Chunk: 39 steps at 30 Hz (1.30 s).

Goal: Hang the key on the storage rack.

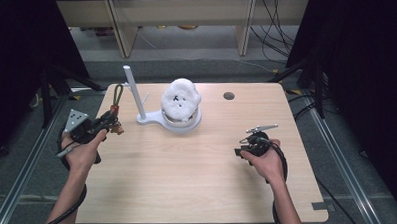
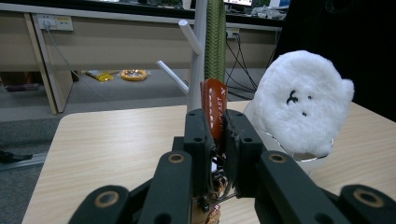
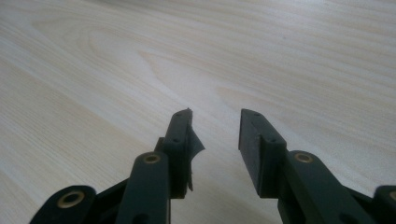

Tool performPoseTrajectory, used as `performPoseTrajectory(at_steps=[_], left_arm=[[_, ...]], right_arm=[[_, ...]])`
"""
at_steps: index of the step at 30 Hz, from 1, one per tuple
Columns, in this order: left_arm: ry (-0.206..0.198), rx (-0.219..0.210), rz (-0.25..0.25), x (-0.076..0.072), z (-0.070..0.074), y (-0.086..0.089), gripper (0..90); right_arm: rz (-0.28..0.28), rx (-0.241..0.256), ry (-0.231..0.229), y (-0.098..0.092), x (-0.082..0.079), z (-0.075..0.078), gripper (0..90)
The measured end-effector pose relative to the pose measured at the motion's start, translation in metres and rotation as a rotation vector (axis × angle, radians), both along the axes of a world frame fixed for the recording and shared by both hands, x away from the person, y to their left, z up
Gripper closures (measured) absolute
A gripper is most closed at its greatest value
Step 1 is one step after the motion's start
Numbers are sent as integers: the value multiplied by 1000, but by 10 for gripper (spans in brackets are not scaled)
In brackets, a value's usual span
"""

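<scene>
Orange tag (image 2: 214,108) pinched upright in left hand-held gripper (image 2: 215,140), wrist raised.

A pale wood-grain counter (image 1: 189,177) with rounded corners and a round cable hole (image 1: 229,96) near its far edge stands on a grey floor (image 1: 195,67). Beyond it runs beige furniture with upright panels (image 1: 121,24), open underneath. Black cables (image 1: 276,24) trail over the floor at the far right. Dark curtains (image 1: 365,86) close in both sides, with metal rails (image 1: 338,152) along the floor beside the counter. A wall socket (image 2: 55,22) sits on the beige panel, and a yellow ring (image 2: 134,74) lies on the floor.
</scene>
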<state>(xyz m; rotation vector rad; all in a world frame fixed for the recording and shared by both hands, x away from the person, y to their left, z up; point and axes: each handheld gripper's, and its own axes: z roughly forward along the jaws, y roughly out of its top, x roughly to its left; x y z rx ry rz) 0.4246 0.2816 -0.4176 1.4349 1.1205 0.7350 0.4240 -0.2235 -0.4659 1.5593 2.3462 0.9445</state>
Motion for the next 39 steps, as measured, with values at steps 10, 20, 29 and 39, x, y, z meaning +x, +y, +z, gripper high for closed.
performPoseTrajectory(at_steps=[10,20,29,39], left_arm=[[9,-5,12,7,0,1,793],[9,3,52,8,-1,10,794],[22,44,99,13,-4,13,794],[5,119,114,18,-3,0,793]], right_arm=[[13,1,11,0,1,-1,656],[5,2,-1,0,0,-1,656],[3,2,-3,0,1,-2,656],[5,3,1,1,1,-3,656]])
